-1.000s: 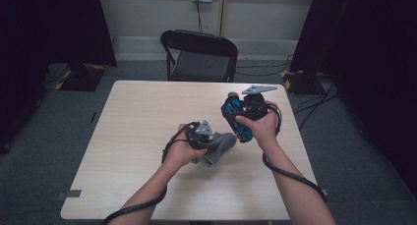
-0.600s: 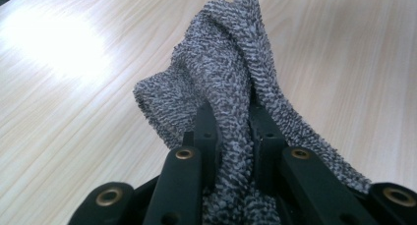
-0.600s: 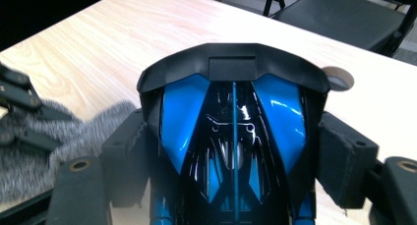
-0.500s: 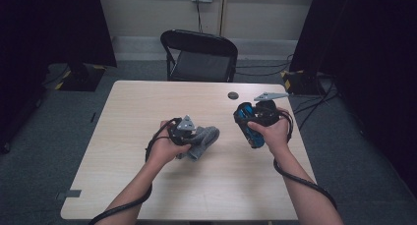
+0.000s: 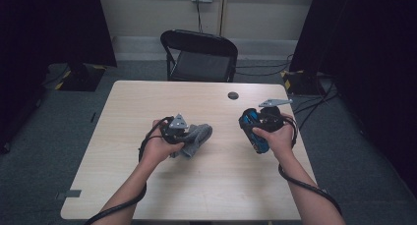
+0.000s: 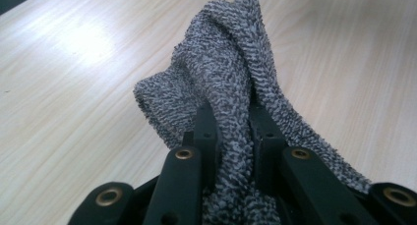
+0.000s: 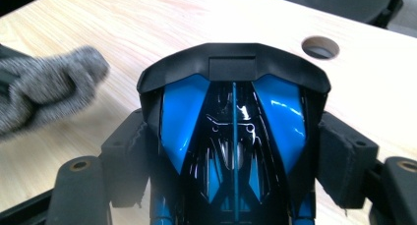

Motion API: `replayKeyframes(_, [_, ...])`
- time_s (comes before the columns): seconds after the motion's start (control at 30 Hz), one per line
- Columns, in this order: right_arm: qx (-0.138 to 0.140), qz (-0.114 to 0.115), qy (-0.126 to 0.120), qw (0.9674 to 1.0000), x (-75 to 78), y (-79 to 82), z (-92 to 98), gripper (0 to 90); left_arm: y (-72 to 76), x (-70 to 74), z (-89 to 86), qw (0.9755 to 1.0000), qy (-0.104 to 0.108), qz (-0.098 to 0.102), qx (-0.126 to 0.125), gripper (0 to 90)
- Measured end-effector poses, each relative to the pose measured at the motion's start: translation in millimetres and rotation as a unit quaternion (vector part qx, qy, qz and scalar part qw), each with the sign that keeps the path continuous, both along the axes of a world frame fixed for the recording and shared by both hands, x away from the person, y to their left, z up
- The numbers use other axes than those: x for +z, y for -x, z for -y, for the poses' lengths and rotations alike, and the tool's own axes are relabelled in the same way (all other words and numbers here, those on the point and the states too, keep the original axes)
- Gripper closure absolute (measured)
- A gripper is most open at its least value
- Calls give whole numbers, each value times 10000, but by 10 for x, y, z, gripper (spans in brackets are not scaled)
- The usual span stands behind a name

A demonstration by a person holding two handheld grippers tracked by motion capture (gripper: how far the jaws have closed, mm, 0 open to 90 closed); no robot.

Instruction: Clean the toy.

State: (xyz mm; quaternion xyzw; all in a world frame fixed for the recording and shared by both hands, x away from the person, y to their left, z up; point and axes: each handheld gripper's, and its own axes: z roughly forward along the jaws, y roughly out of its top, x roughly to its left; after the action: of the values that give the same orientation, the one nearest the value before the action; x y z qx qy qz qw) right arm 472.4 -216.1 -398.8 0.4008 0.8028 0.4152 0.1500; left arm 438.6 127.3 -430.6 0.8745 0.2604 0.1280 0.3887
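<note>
Here, left tool (image 5: 189,135): its jaws were pinched on a grey towel (image 5: 196,137), held at the middle of the table (image 5: 147,102).
Left gripper view: the cloth's looped terry weave (image 6: 231,82) bunched up between the two black jaws and rose above them, a detail the high view left as a grey lump.
Right tool (image 5: 253,131): its jaws stood wide but clamped against the sides of a blue and black toy car (image 5: 252,129), just right of the table's middle.
Right gripper view: the car's glossy blue panels and black shell (image 7: 233,112) sat between the pads, with the towel (image 7: 49,87) blurred at the left edge, apart from the car.
High view alone: both forearms came in from below, cables trailing; towel and car were near each other but not touching.
Lift: whether the car cleared the table was hard to tell, perhaps slightly raised.
Around: a round hole (image 5: 233,95) in the table beyond the car; a black folding chair (image 5: 199,55) behind the far edge.
</note>
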Motion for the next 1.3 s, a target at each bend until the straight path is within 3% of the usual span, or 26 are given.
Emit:
replayKeyframes(0.33, [-273, -282, 231, 9990, -235, 7, 208, 257, -31, -29, -240, 9996, -77, 0, 283, 772])
replayKeyframes(0.63, [-441, -495, 362, 9971, -476, -57, 345, 257, -131, -156, -483, 9981, -137, -127, 595, 772])
replayKeyframes(0.9, [-465, -658, 522, 9954, -682, -146, 322, 257, -231, -326, -590, 9961, -195, -192, 835, 768])
replayKeyframes(1.2, [-477, -734, 764, 9932, -851, -261, 269, 255, -272, -431, -611, 9960, -178, -205, 846, 753])
replayKeyframes(1.3, [-500, -756, 743, 9931, -914, -277, 264, 254, -275, -443, -609, 9961, -202, -216, 836, 747])
